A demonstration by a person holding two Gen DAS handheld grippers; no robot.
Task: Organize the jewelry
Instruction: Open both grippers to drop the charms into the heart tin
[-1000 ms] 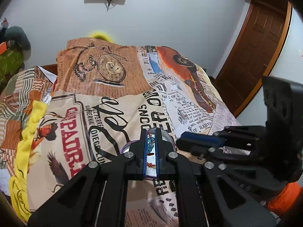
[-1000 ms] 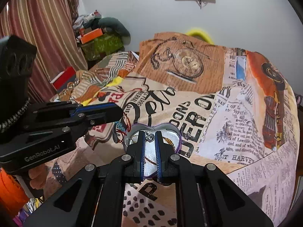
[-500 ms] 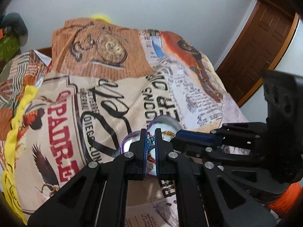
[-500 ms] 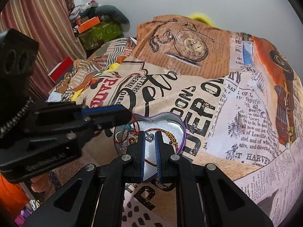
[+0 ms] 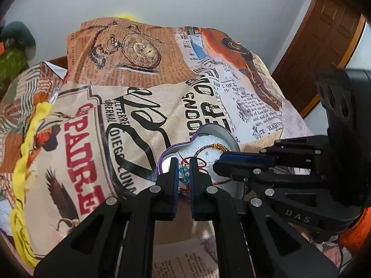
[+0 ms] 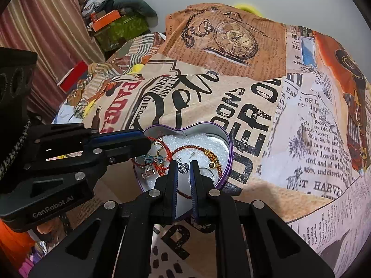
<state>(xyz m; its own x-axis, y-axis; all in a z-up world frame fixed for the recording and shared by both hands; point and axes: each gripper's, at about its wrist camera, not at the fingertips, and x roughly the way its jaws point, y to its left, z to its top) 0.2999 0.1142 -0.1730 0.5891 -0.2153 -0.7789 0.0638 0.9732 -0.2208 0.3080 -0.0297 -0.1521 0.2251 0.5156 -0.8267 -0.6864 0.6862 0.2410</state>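
A heart-shaped tin with a purple rim (image 6: 228, 148) (image 5: 162, 157) lies on the printed bedspread, lined with white foam. In it lie a red and gold cord bracelet (image 6: 204, 149) (image 5: 218, 147), blue bead earrings (image 6: 153, 158) (image 5: 183, 170), a clear square stone (image 6: 148, 172), a ring (image 6: 209, 173) and a silver pendant (image 6: 184, 168). My left gripper (image 5: 183, 162) hangs over the tin's left side with a narrow gap, blue beads showing between its fingers. My right gripper (image 6: 184, 163) hangs over the tin's near middle, also with a narrow gap, the pendant between its tips.
The bedspread (image 6: 255, 106) covers the whole bed. A green box with orange items (image 6: 120, 25) stands at the far left by a striped curtain (image 6: 46, 23). A wooden door (image 5: 324, 37) is at the right. A yellow cloth edge (image 5: 25, 153) runs along the left.
Both grippers have tilted down and moved closer over the tin, so its contents show fully. The jaw gaps look unchanged.
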